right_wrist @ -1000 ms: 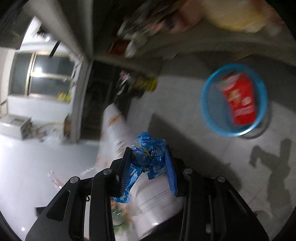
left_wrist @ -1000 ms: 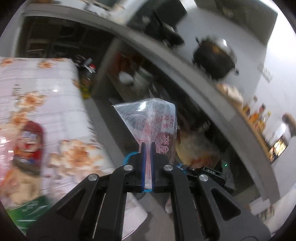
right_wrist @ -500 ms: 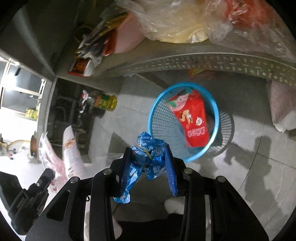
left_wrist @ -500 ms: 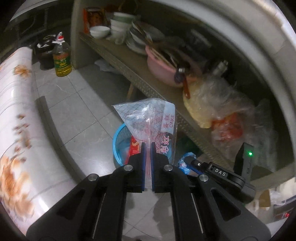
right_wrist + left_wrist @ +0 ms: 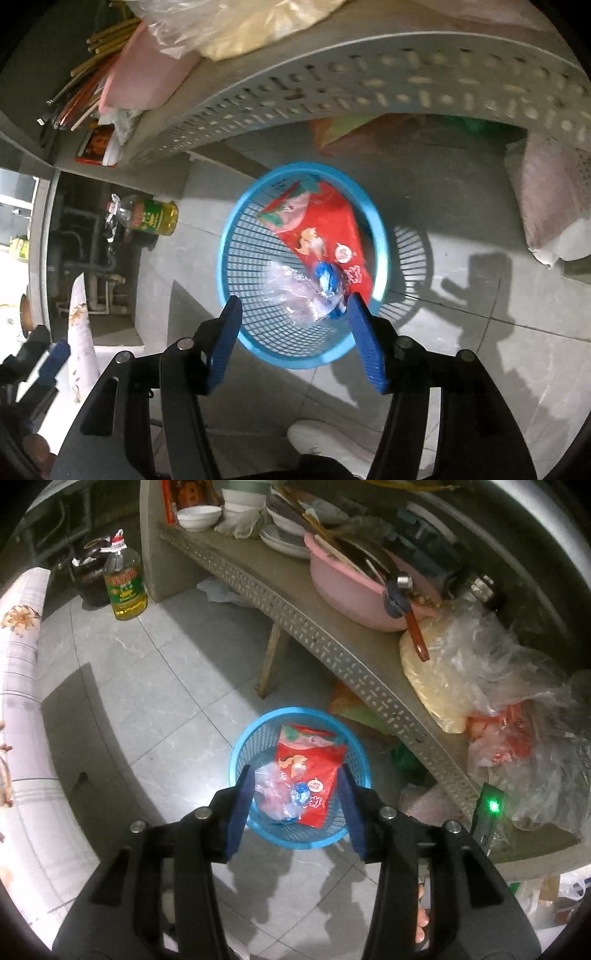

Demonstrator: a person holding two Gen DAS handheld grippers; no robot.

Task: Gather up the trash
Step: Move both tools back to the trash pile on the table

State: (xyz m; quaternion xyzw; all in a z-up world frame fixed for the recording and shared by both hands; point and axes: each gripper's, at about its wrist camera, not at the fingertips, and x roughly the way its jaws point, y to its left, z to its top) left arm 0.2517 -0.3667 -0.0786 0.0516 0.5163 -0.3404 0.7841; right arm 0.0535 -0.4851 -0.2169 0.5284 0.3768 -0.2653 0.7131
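Opening over the blue basket (image 5: 258,834), left hand-held gripper (image 5: 295,801) and right hand-held gripper (image 5: 295,325) empty, wrappers (image 5: 306,291) inside.

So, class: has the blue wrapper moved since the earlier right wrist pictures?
Yes. It has left the opening right gripper and dropped into the basket, where the blue wrapper now lies.

The left gripper (image 5: 295,805) is matte black plastic, with two angular arms ending in blue ribbed pads (image 5: 240,812). Round silver screws (image 5: 203,813) sit on the linkage joints. The right gripper (image 5: 295,338) has the same build: black arms, blue ribbed pads (image 5: 364,341), silver screws (image 5: 183,344). A white shoe (image 5: 325,441) shows below it.
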